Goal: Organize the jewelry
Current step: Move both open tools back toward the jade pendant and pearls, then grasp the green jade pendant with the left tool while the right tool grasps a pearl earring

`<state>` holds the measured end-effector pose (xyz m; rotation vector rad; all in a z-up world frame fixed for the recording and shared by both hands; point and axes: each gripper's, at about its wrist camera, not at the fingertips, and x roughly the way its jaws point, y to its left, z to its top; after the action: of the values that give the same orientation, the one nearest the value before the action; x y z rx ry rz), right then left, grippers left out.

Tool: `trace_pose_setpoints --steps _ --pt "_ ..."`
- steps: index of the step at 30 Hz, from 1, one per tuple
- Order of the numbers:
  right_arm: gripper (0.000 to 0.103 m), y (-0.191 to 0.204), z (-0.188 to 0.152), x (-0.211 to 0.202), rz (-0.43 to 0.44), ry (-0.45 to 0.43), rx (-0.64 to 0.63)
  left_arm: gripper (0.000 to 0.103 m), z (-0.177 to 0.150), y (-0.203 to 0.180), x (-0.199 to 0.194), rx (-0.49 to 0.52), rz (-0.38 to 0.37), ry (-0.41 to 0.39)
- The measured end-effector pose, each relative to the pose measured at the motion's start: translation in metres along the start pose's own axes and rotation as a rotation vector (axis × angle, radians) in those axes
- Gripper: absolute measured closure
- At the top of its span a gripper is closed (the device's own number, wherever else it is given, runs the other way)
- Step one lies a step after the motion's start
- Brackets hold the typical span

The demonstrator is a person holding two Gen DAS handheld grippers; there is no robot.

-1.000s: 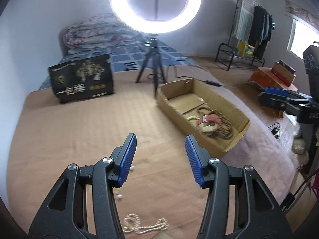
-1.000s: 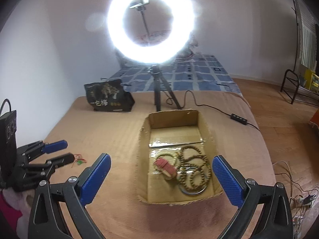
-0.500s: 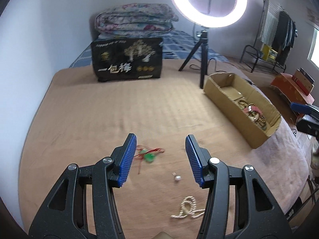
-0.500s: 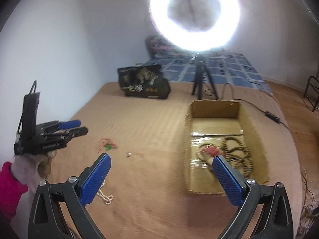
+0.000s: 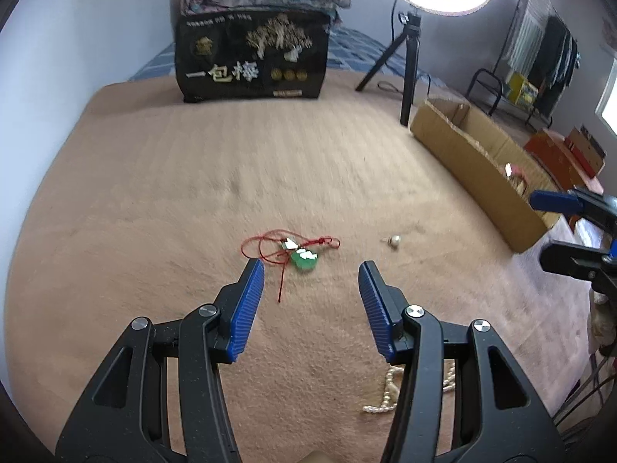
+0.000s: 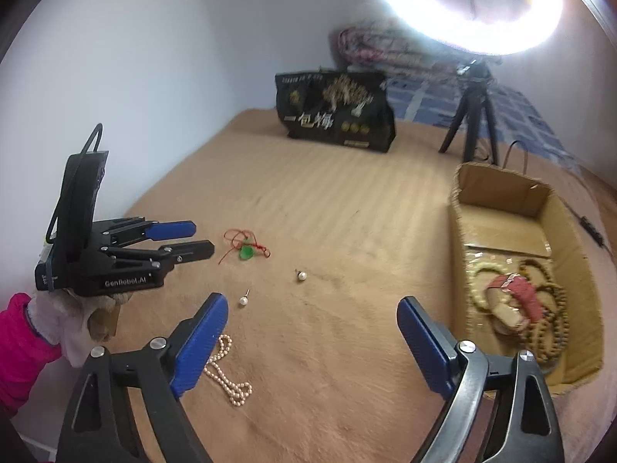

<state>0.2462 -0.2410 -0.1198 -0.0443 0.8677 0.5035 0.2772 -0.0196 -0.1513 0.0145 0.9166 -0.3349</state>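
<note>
A green pendant on a red cord [image 5: 302, 259] lies on the tan blanket, just beyond the tips of my left gripper [image 5: 310, 266], which is open and holds nothing. The right wrist view shows the same pendant [image 6: 245, 252] in front of the left gripper [image 6: 202, 238]. Two pearl studs [image 6: 301, 276] [image 6: 243, 301] and a pearl necklace [image 6: 227, 378] lie near my right gripper [image 6: 311, 301]. Its jaws stand wide and are closing, with nothing between them. The cardboard box [image 6: 501, 200] at the right holds bead strands [image 6: 547, 308] and a red bracelet [image 6: 516, 293].
A black printed bag [image 5: 250, 61] stands at the back of the blanket. A ring light on a tripod [image 5: 408, 61] stands beside the box [image 5: 462, 146]. A gloved hand in a pink sleeve [image 6: 23, 347] holds the left gripper. The wall runs along the left.
Both cameras have swung left and sunk toward the loose jewellery, so the box has slid to the right. The pendant now lies just ahead of the left fingertips. The right jaws have narrowed a little.
</note>
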Motion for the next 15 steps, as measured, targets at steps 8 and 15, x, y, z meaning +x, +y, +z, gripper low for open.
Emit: trace_pose_setpoints --steps 8,15 --pt "0.028 0.005 0.001 0.048 0.028 0.079 -0.039 0.051 0.000 0.006 0.029 0.015 0.003 0.035" --pt "0.044 0.005 0.002 0.076 0.045 0.126 -0.061 0.051 0.002 0.005 0.049 0.020 -0.004 0.059"
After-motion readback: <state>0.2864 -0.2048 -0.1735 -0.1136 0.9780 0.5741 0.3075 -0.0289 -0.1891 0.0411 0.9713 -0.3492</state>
